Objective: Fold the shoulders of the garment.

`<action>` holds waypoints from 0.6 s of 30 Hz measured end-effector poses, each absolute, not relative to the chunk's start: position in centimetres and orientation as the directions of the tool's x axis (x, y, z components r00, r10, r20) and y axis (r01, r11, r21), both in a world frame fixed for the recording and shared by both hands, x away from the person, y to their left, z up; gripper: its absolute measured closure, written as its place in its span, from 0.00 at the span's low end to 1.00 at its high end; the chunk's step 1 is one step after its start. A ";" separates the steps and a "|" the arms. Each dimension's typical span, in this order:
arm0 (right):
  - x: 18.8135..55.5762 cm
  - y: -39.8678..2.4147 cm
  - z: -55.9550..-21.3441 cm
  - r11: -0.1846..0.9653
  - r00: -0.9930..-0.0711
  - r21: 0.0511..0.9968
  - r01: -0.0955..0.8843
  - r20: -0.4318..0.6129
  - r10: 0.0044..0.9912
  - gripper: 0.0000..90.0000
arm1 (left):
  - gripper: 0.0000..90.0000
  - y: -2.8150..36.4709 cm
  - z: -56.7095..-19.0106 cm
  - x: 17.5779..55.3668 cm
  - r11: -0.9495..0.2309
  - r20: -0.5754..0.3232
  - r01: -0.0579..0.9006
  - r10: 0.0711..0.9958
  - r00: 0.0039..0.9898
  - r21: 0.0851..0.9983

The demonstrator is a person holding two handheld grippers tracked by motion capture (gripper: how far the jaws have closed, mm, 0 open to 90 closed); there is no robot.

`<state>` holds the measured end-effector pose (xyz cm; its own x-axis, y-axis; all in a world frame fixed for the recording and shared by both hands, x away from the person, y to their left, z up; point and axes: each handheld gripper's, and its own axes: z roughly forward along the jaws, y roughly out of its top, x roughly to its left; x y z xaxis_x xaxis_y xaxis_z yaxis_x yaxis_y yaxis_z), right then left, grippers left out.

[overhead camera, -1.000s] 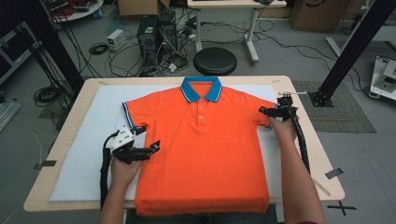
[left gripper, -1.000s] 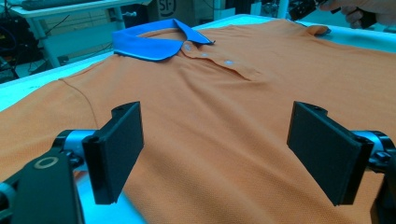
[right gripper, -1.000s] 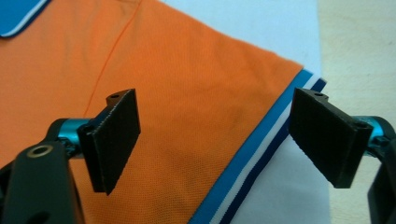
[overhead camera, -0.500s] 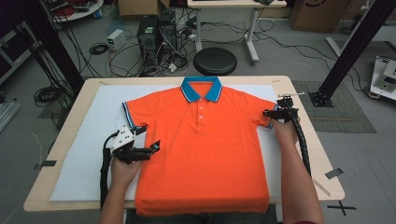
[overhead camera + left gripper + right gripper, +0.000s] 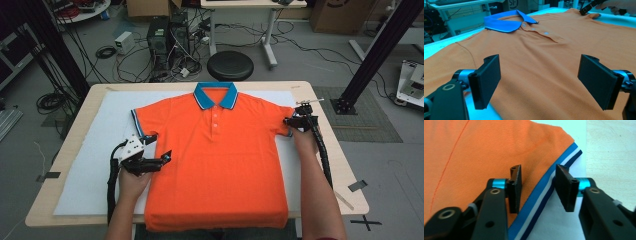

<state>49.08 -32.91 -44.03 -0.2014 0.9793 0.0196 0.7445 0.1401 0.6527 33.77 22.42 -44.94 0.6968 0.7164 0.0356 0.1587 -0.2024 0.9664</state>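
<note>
An orange polo shirt (image 5: 215, 160) with a blue collar (image 5: 215, 95) lies flat, front up, on a white mat. My left gripper (image 5: 159, 146) hovers open over the shirt's left side below the sleeve; in the left gripper view its jaws (image 5: 541, 82) stand wide apart above the orange cloth (image 5: 544, 50). My right gripper (image 5: 291, 122) is at the right sleeve's end. Its jaws (image 5: 539, 185) have just been closing and straddle the striped blue-and-white cuff (image 5: 549, 187), with a gap still on both sides of it. The right gripper (image 5: 587, 10) also shows far off in the left gripper view.
The white foam mat (image 5: 100, 150) covers most of the wooden table (image 5: 335, 165). Behind the table stand a black stool (image 5: 230, 65), computer towers (image 5: 167, 35) and loose cables on the floor. A black frame post (image 5: 375, 55) rises at the right.
The right gripper's jaws have narrowed around the right sleeve cuff. Both hands have stayed where they were, and the shirt has not moved.
</note>
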 end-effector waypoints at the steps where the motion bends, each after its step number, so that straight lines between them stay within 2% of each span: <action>1: 49.1 -32.9 -44.0 0.140 -0.201 0.653 0.745 0.020 0.979 0.71 | 0.21 22.4 -44.9 33.8 -0.204 0.036 0.159 0.716 0.697 0.966; 4: 49.1 -32.7 -43.9 0.160 -0.228 0.653 0.740 0.020 0.973 0.82 | 0.21 22.4 -44.9 33.8 -0.203 0.035 0.160 0.716 0.697 0.966; 8: 49.0 -32.6 -43.9 0.161 -0.240 0.649 0.744 0.033 0.970 0.89 | 0.21 22.4 -44.9 33.8 -0.203 0.037 0.157 0.717 0.696 0.967; 18: 47.9 -31.8 -41.7 0.203 -0.278 0.703 0.681 -0.008 0.961 0.90 | 0.21 22.5 -44.9 33.8 -0.208 0.039 0.159 0.716 0.697 0.965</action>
<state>47.90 -31.75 -41.66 -0.2779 0.9606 -0.0080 0.6814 0.2030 0.7032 33.80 22.50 -44.91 0.6966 0.7164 0.0394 0.1590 -0.2077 0.9652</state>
